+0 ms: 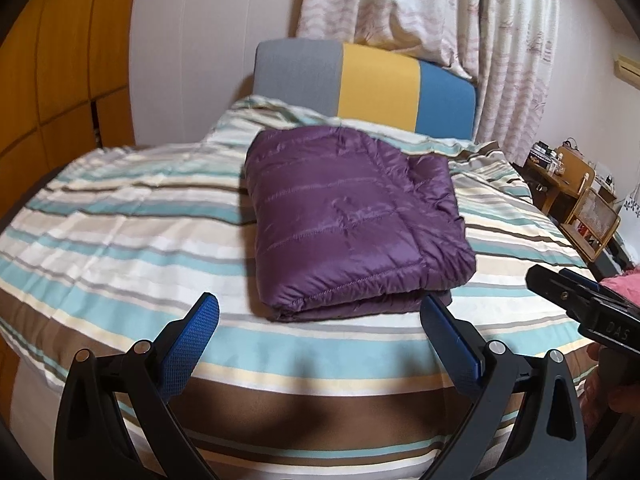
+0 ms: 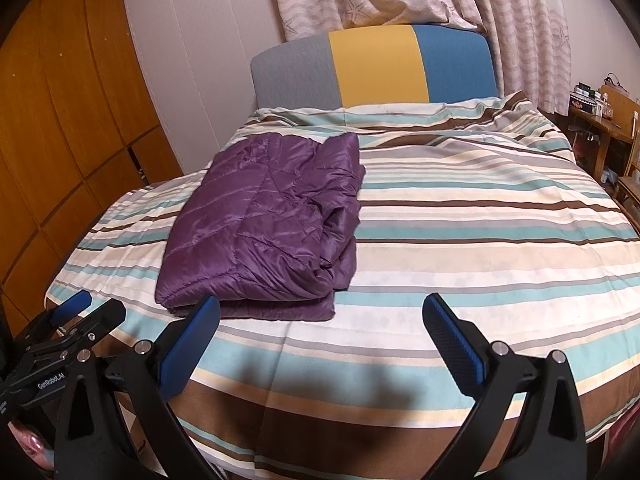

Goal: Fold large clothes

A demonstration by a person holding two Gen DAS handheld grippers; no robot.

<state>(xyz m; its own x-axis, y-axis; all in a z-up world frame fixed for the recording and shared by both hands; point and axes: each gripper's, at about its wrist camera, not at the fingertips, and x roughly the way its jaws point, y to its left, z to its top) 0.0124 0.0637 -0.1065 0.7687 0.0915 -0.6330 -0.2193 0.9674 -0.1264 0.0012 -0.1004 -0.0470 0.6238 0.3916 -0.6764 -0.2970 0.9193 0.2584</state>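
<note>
A purple quilted jacket (image 1: 352, 216) lies folded into a thick rectangle on the striped bed cover (image 1: 120, 216). My left gripper (image 1: 320, 312) hovers just short of the jacket's near edge, open, nothing between its blue pads. In the right wrist view the same jacket (image 2: 264, 224) sits left of centre on the cover (image 2: 480, 240). My right gripper (image 2: 322, 312) is open and empty near the foot of the bed, its left pad at the jacket's near corner. Each gripper shows at the edge of the other's view: the right one (image 1: 584, 300), the left one (image 2: 84, 316).
A grey, yellow and blue headboard (image 1: 368, 84) stands at the far end under patterned curtains (image 1: 440, 20). Wooden wardrobe doors (image 1: 52, 72) line the left wall. A wooden side table with clutter (image 1: 568, 184) stands right of the bed. A pink cloth (image 1: 620, 288) lies at the right edge.
</note>
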